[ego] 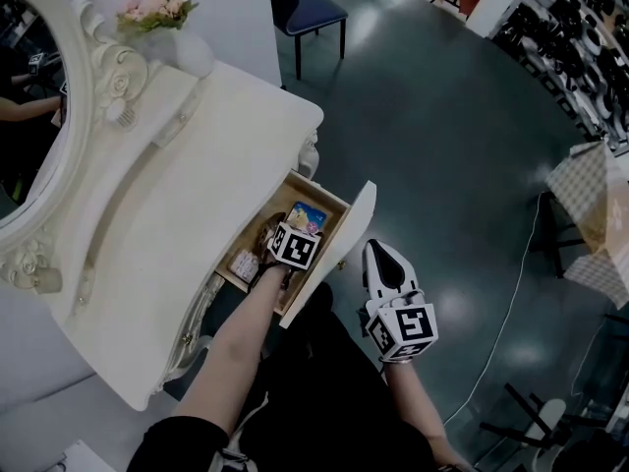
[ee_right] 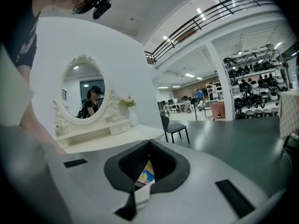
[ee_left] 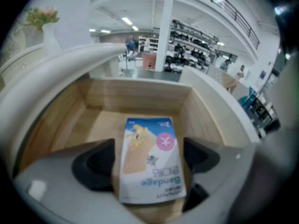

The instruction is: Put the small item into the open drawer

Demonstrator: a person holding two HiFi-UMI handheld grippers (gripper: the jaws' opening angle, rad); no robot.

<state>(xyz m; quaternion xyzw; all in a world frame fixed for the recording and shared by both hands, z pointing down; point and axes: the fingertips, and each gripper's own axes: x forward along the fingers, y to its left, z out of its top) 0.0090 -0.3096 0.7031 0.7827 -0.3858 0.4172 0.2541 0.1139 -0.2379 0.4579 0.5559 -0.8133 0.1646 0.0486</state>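
Note:
A small blue and white bandage box (ego: 308,215) (ee_left: 150,158) lies flat on the wooden floor of the open drawer (ego: 332,201) (ee_left: 135,94). My left gripper (ego: 293,239) (ee_left: 149,171) reaches down into the drawer. It is open, its jaws standing either side of the box with a thin gap showing on the left. My right gripper (ego: 381,256) (ee_right: 148,146) hovers outside the drawer front (ego: 346,236), shut and empty. Through the slit under its jaws a corner of the box (ee_right: 147,175) shows.
The drawer belongs to a white vanity table (ego: 197,195) with an oval mirror (ego: 29,116) and a vase of flowers (ego: 157,8). Other small items (ego: 244,263) lie in the drawer's near part. A dark chair (ego: 310,13) stands behind; a cable (ego: 521,283) runs over the floor.

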